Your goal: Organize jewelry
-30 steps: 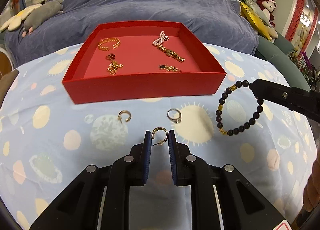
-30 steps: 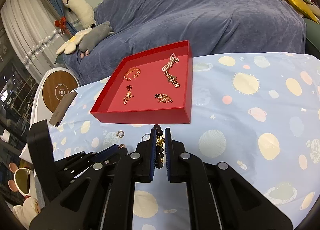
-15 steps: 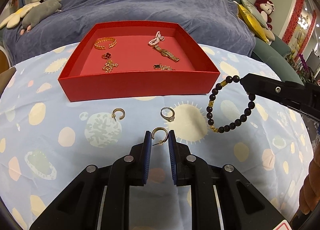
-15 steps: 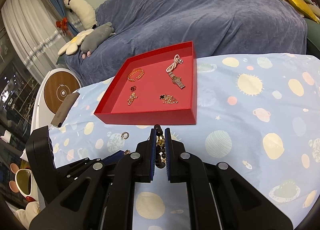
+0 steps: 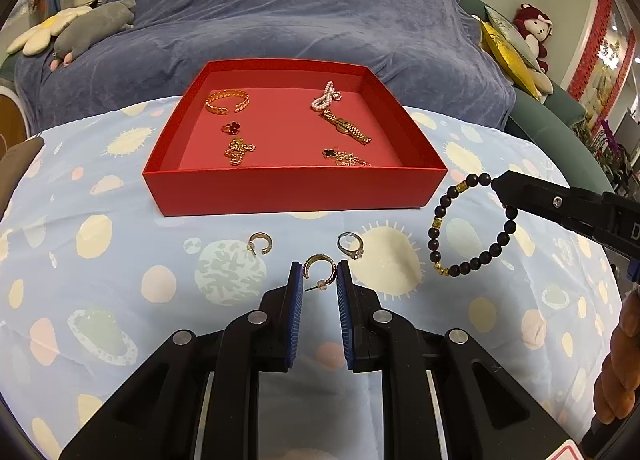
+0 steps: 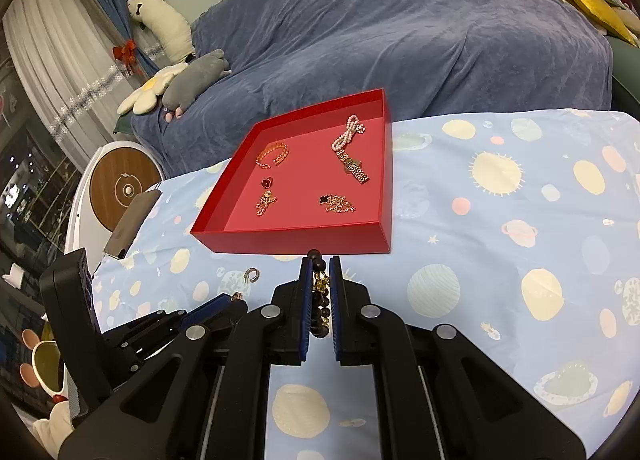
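My right hand-held gripper [image 6: 321, 275] is clamped on the beaded bracelet [image 5: 472, 225], hanging near the red tray [image 5: 294, 192]'s right corner; my left hand-held gripper [image 5: 319, 275] pinches a hoop earring [image 5: 319, 266]. I'd clear the wall before releasing.

Open cloth [image 6: 500, 260] lies right of the red tray [image 6: 288, 240]; loose rings [image 5: 260, 243] seemingly crowd its front.

Red tray [image 5: 296, 190]: sitting at 12 o'clock on the cloth, holding a gold cuff [image 5: 227, 101], pearl strand [image 5: 325, 97], gold watch [image 5: 347, 131], flower ring [image 5: 232, 127] and two chain pieces. Dark bead bracelet [image 5: 472, 220]: hanging at 3 o'clock, off the cloth. Gold hoop earring [image 5: 319, 267]: standing upright at 6 o'clock. Second hoop [image 5: 260, 242] and silver ring [image 5: 351, 244]: lying before the tray
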The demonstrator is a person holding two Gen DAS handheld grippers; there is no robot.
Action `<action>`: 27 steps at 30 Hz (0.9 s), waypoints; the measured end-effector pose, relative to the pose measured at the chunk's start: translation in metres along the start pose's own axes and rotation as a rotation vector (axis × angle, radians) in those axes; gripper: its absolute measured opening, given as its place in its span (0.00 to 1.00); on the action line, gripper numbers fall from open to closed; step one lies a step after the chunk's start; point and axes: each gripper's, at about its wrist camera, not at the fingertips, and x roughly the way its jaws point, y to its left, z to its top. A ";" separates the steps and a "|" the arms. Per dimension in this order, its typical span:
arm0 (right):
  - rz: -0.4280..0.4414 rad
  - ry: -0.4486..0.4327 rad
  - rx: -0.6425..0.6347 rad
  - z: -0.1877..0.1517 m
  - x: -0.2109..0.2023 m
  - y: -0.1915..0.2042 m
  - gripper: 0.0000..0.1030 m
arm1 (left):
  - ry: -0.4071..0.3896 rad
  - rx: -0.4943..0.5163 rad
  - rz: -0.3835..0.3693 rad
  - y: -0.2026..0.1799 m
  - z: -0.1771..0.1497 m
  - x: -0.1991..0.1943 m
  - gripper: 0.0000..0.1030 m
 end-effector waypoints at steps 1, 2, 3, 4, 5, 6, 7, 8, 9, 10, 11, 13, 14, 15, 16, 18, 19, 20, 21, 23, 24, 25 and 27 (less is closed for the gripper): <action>0.001 -0.001 0.000 0.000 0.000 0.000 0.07 | -0.002 -0.004 0.001 0.002 0.001 -0.001 0.14; 0.003 -0.003 0.000 0.001 -0.001 0.001 0.07 | -0.006 -0.008 0.001 0.004 0.002 -0.003 0.14; 0.004 -0.004 -0.002 0.001 -0.001 0.002 0.07 | -0.010 -0.013 0.002 0.007 0.003 -0.005 0.14; 0.005 -0.004 -0.003 0.001 -0.001 0.003 0.07 | -0.014 -0.017 0.004 0.008 0.003 -0.006 0.14; 0.005 -0.004 -0.004 0.002 0.000 0.004 0.07 | -0.017 -0.022 0.007 0.010 0.004 -0.008 0.14; 0.005 -0.002 -0.004 0.002 0.001 0.005 0.07 | -0.020 -0.026 0.009 0.012 0.005 -0.009 0.14; 0.006 -0.001 -0.003 0.001 0.001 0.005 0.07 | -0.021 -0.029 0.011 0.013 0.005 -0.010 0.14; 0.006 -0.001 -0.003 0.002 0.001 0.005 0.07 | -0.022 -0.033 0.013 0.015 0.005 -0.011 0.14; 0.006 -0.001 -0.002 0.002 0.001 0.005 0.07 | -0.023 -0.036 0.013 0.016 0.006 -0.012 0.14; 0.007 -0.002 -0.001 0.002 0.001 0.005 0.07 | -0.024 -0.038 0.013 0.017 0.007 -0.013 0.14; 0.010 -0.004 0.000 0.003 0.001 0.006 0.07 | -0.027 -0.039 0.014 0.018 0.008 -0.014 0.14; 0.011 -0.015 -0.005 0.005 0.000 0.009 0.07 | -0.040 -0.044 0.012 0.020 0.014 -0.018 0.14; 0.014 -0.022 -0.008 0.008 -0.001 0.012 0.07 | -0.048 -0.045 0.013 0.021 0.018 -0.021 0.14; 0.017 -0.033 -0.008 0.013 -0.003 0.015 0.07 | -0.058 -0.045 0.017 0.022 0.023 -0.023 0.14; 0.023 -0.047 -0.008 0.019 -0.004 0.019 0.07 | -0.072 -0.044 0.021 0.023 0.030 -0.026 0.14; 0.032 -0.073 -0.025 0.034 -0.005 0.027 0.05 | -0.101 -0.038 0.033 0.026 0.044 -0.031 0.14; 0.032 -0.085 -0.040 0.042 -0.005 0.032 0.05 | -0.117 -0.038 0.038 0.028 0.054 -0.033 0.14; 0.034 -0.101 -0.061 0.051 -0.004 0.038 0.05 | -0.125 -0.037 0.035 0.030 0.062 -0.034 0.14; 0.040 -0.110 -0.073 0.058 -0.002 0.042 0.05 | -0.129 -0.038 0.030 0.033 0.070 -0.033 0.14; 0.041 -0.123 -0.100 0.074 0.008 0.049 0.05 | -0.130 -0.030 0.025 0.037 0.087 -0.026 0.14; 0.031 -0.127 -0.111 0.081 0.016 0.052 0.04 | -0.127 -0.021 0.026 0.039 0.093 -0.020 0.14; 0.024 -0.123 -0.111 0.087 0.023 0.052 0.04 | -0.124 -0.018 0.040 0.040 0.100 -0.013 0.14; 0.024 -0.113 -0.099 0.094 0.038 0.051 0.03 | -0.114 -0.005 0.051 0.044 0.110 0.003 0.14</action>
